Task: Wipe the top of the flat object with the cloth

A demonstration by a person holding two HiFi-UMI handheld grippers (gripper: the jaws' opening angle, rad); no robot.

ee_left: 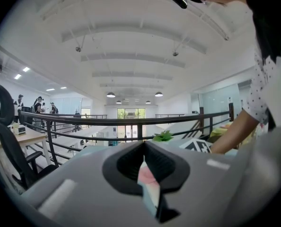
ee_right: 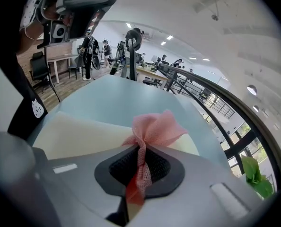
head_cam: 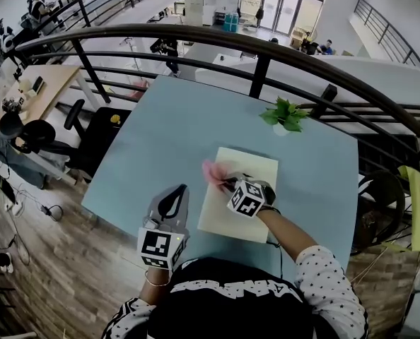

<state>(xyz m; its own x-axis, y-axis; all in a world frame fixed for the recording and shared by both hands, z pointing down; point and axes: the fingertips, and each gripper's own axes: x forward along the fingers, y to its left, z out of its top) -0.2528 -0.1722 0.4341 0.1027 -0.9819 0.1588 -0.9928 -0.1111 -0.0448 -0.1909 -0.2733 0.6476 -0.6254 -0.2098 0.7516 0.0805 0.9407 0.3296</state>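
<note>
We have the right tool point(ee_right: 140, 167) pinching the pink cloth point(ee_right: 154, 129) at the left edge of the cream board point(head_cam: 249, 164), mid-worktop point(head_cam: 160, 133). The left tool point(head_cam: 173, 202) is pressed together at the near edge. The pinch is thin, so the cloth may slip, and the unheld board may skate.

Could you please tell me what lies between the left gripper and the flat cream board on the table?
Nothing lies there. In the head view, only a bare strip of the blue table separates the left gripper from the board.
</note>
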